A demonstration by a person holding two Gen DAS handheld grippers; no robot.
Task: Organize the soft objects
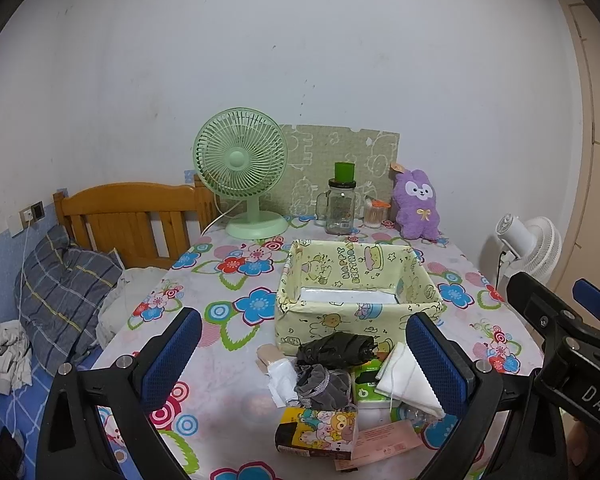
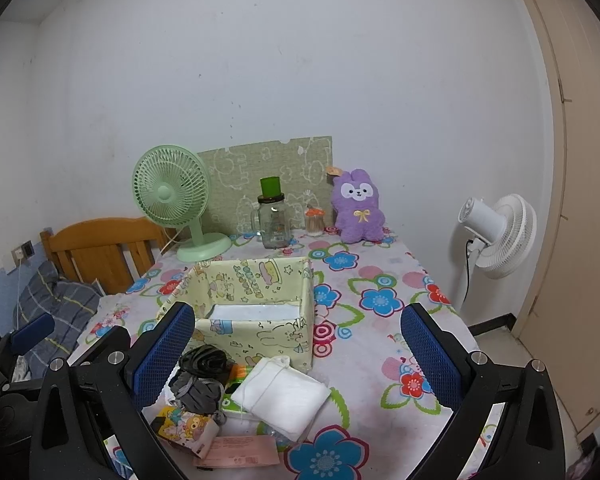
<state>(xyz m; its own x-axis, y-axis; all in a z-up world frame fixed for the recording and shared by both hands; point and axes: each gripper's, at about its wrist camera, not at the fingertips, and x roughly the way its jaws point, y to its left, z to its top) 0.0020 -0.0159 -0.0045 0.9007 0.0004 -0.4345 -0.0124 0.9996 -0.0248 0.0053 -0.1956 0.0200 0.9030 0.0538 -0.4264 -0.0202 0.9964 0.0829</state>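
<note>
A pale yellow cartoon-print fabric box (image 1: 356, 280) (image 2: 260, 332) stands mid-table, open-topped with a white bottom. In front of it lies a pile: a black crumpled bag (image 1: 334, 347) (image 2: 203, 358), a grey drawstring pouch (image 1: 322, 385) (image 2: 196, 392), a white cloth pouch (image 1: 406, 378) (image 2: 282, 394), a green tissue pack (image 1: 366, 380), a cartoon tissue pack (image 1: 320, 430) (image 2: 184, 426) and a pink card (image 2: 240, 450). My left gripper (image 1: 302, 354) is open above the pile. My right gripper (image 2: 298, 354) is open, just right of the left one.
At the back stand a green desk fan (image 1: 242, 172), a glass jar with green lid (image 1: 341, 204), a cotton swab jar (image 1: 376, 214) and a purple plush (image 1: 416, 204). A bed with pillow (image 1: 60, 292) lies left; a white floor fan (image 2: 500, 234) stands right.
</note>
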